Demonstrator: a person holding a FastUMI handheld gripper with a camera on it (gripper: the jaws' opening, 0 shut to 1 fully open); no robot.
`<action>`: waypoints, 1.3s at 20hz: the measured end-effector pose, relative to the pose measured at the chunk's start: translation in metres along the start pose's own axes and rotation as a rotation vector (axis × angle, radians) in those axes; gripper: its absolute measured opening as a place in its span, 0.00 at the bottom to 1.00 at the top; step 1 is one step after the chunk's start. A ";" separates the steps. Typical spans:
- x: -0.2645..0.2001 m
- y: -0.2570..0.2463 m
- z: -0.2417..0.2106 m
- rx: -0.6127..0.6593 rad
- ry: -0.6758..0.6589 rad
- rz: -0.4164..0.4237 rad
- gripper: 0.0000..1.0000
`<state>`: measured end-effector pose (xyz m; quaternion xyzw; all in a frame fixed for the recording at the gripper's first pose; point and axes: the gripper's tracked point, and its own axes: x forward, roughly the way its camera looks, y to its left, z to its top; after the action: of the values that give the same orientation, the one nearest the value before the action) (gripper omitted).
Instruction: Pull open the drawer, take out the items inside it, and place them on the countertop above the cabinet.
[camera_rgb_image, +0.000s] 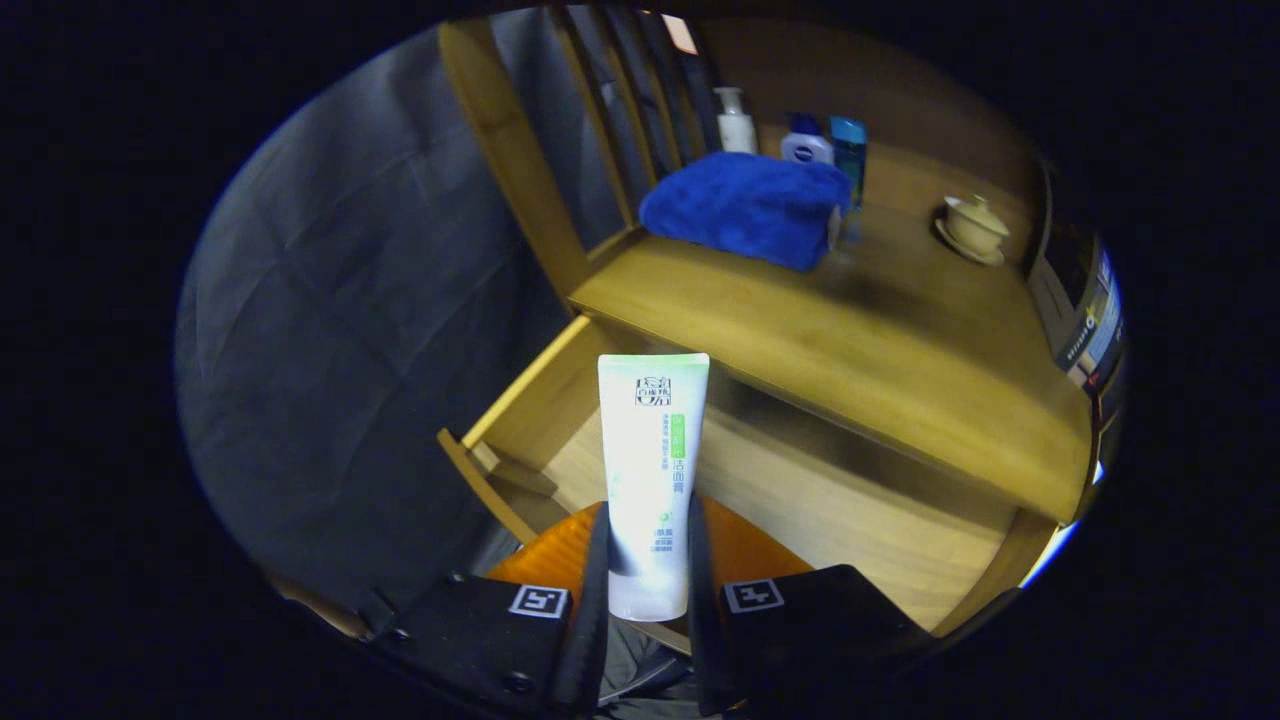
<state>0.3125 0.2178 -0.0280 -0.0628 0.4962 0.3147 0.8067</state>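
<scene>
A white tube of face wash (652, 470) with green print stands upright between my two fingers, and my gripper (648, 560) is shut on its lower half. I hold it above the pulled-out wooden drawer (800, 500), whose pale bottom shows behind and to the right of the tube. Beyond the drawer lies the wooden countertop (850, 340), a little higher than the tube's flat top end.
A folded blue towel (745, 205) lies at the back of the countertop. Behind it stand a white pump bottle (735, 120), a small white-and-blue bottle (806, 140) and a blue bottle (850, 150). A lidded cup on a saucer (972, 228) sits at the back right.
</scene>
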 end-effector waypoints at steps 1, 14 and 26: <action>-0.004 0.002 0.008 -0.025 -0.020 0.014 0.43; -0.038 -0.165 0.124 0.217 -0.400 -0.445 0.43; 0.004 -0.185 0.102 0.300 -0.297 -0.500 0.49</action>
<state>0.4968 0.1144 -0.0193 -0.0167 0.3829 0.0361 0.9229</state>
